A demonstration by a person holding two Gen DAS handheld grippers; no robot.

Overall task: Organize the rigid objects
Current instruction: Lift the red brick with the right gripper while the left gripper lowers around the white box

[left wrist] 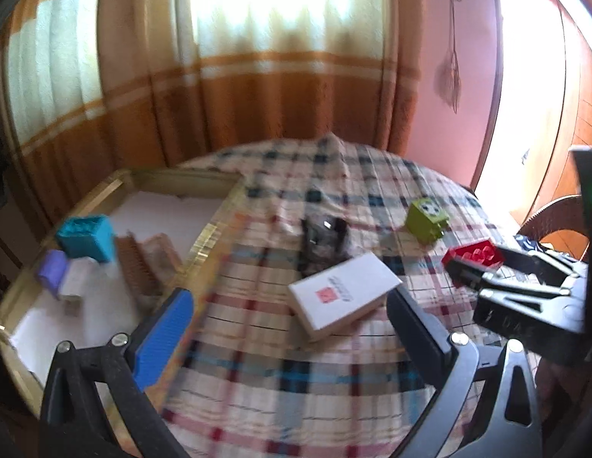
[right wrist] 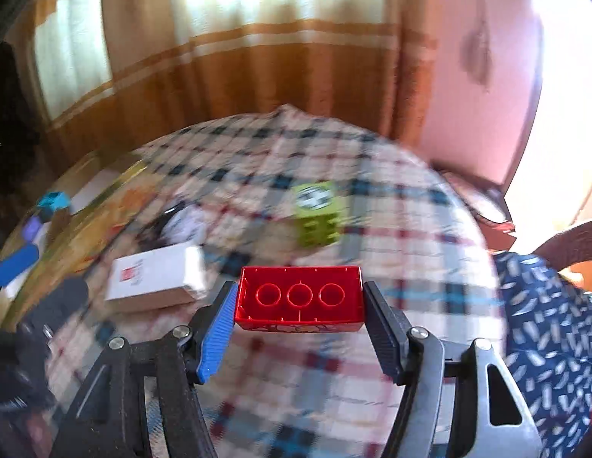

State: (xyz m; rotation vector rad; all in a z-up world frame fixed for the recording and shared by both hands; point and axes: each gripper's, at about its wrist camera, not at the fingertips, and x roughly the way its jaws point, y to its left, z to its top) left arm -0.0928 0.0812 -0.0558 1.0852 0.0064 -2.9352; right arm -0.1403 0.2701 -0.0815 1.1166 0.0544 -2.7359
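Observation:
My right gripper (right wrist: pixel 299 297) is shut on a red toy brick (right wrist: pixel 299 299), hollow side up, held above the plaid tablecloth; the same brick (left wrist: pixel 473 253) shows at the right of the left wrist view. My left gripper (left wrist: pixel 292 316) is open and empty, just in front of a white box (left wrist: pixel 343 292) with a red logo. A green block (left wrist: pixel 427 219) lies farther right, and a dark crumpled object (left wrist: pixel 326 240) sits behind the white box. A gold-rimmed tray (left wrist: pixel 215 225) at the left holds a teal box (left wrist: pixel 87 236), a purple block (left wrist: pixel 51 271) and wooden pieces (left wrist: pixel 143 263).
The round table is covered by a plaid cloth (left wrist: pixel 296 362). Orange and cream curtains (left wrist: pixel 238 107) hang behind it. A pink wall (left wrist: pixel 460 76) is at the right. Blue patterned fabric (right wrist: pixel 547 324) lies beside the table at the right of the right wrist view.

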